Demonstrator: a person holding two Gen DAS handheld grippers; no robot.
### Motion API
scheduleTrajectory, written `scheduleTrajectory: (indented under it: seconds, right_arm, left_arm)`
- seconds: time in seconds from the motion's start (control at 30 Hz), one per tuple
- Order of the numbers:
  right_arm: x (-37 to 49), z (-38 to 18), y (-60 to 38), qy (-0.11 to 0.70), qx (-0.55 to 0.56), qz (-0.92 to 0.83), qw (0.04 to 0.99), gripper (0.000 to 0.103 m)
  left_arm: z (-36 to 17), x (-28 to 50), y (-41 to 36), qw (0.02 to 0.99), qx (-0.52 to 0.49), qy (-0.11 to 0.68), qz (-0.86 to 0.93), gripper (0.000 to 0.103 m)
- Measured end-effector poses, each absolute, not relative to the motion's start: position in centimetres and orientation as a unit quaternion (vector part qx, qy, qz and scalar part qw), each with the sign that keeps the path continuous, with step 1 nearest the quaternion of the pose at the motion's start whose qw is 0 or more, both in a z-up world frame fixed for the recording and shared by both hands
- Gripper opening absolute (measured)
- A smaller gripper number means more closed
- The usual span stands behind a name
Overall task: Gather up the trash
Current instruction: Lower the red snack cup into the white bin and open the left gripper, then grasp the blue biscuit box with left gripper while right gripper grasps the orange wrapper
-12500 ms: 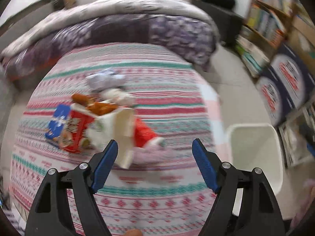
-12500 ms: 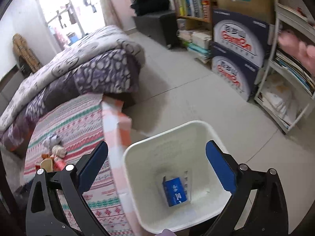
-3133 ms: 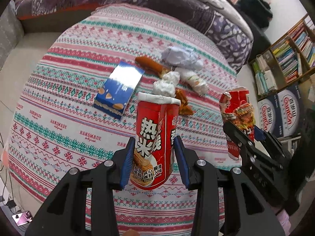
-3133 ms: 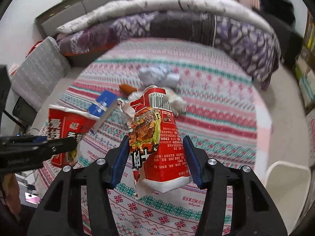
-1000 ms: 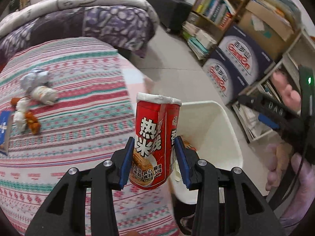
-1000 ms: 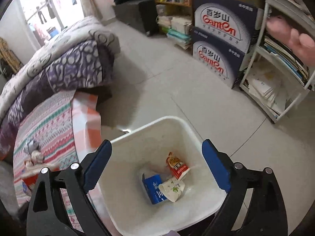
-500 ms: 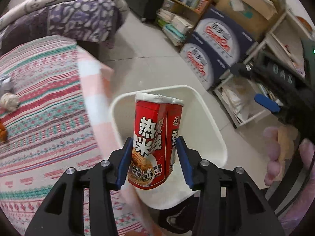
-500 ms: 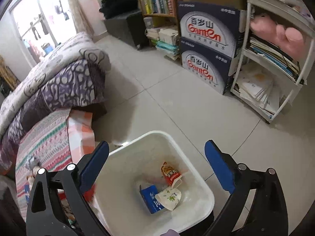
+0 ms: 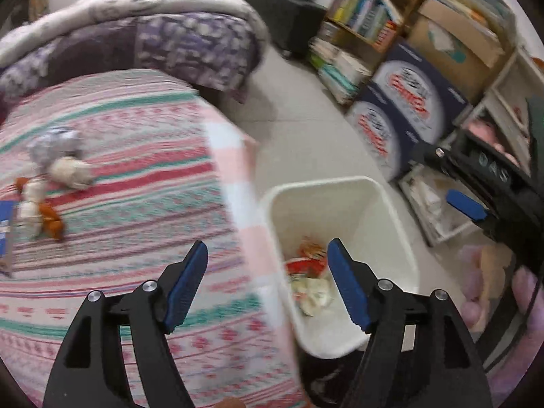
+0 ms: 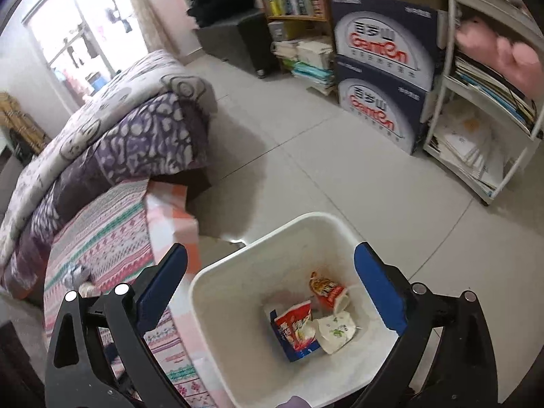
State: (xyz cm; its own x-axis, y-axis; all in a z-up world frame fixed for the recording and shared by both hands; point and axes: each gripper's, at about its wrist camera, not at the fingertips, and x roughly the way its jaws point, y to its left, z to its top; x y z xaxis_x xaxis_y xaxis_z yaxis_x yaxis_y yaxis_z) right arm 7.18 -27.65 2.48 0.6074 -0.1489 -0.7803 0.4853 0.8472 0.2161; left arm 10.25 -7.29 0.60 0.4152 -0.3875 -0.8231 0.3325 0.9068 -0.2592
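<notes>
left gripper jaws opening, empty; right gripper jaws wide apart, wrappers below in white bin

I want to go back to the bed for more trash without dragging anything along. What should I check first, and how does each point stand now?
1. Left hand-held gripper empty: ok, jaws opening, nothing between them.
2. Right hand-held gripper empty: ok, jaws wide apart.
3. Red snack carton inside the white plastic bin: ok, lying on the blue box.
4. Bin upright beside the bed: ok.
5. Trash left on the striped bedspread: not ok, crumpled grey paper and orange scraps remain.
6. Trash on the floor around the bin: cannot tell, partly hidden.
</notes>
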Motion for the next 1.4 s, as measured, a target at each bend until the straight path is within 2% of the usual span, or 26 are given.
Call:
scheduleTrajectory:
  seconds: [0.3, 0.8, 1.0, 1.23, 1.27, 1.37, 1.4]
  right_arm:
    - [9.6, 1.8, -21.3, 0.434, 0.157, -0.128, 0.878, 0.096]
    - [13.4, -0.5, -10.6, 0.478, 0.069, -0.025, 0.875, 0.096]
    - [15.0, -1.8, -4.6, 0.501, 0.019, 0.058, 0.863, 0.096]
    - [17.8, -3.5, 1.7, 0.523, -0.032, 0.15, 0.838, 0.096]
    - [18.0, -3.9, 2.3, 0.526, -0.039, 0.164, 0.833, 0.096]
    - [18.4, -5.1, 4.0, 0.525, -0.063, 0.203, 0.824, 0.093]
    - [18.3, -5.6, 4.6, 0.523, -0.069, 0.216, 0.822, 0.087]
  left_arm:
    - [0.4, 11.9, 0.4, 0.861, 0.02, 0.502, -0.074, 0.072]
    - [-4.7, 16.1, 14.5, 0.799, 0.107, 0.589, 0.058, 0.073]
    - [-7.0, 17.8, 18.6, 0.777, 0.1, 0.617, 0.073, 0.073]
    - [-8.1, 19.7, 22.2, 0.779, 0.026, 0.624, 0.049, 0.073]
    - [-8.2, 19.8, 22.5, 0.78, 0.018, 0.623, 0.043, 0.072]
    - [-8.3, 19.8, 23.3, 0.787, -0.003, 0.616, 0.034, 0.058]
    - [-8.2, 19.8, 23.3, 0.785, -0.005, 0.618, 0.034, 0.058]
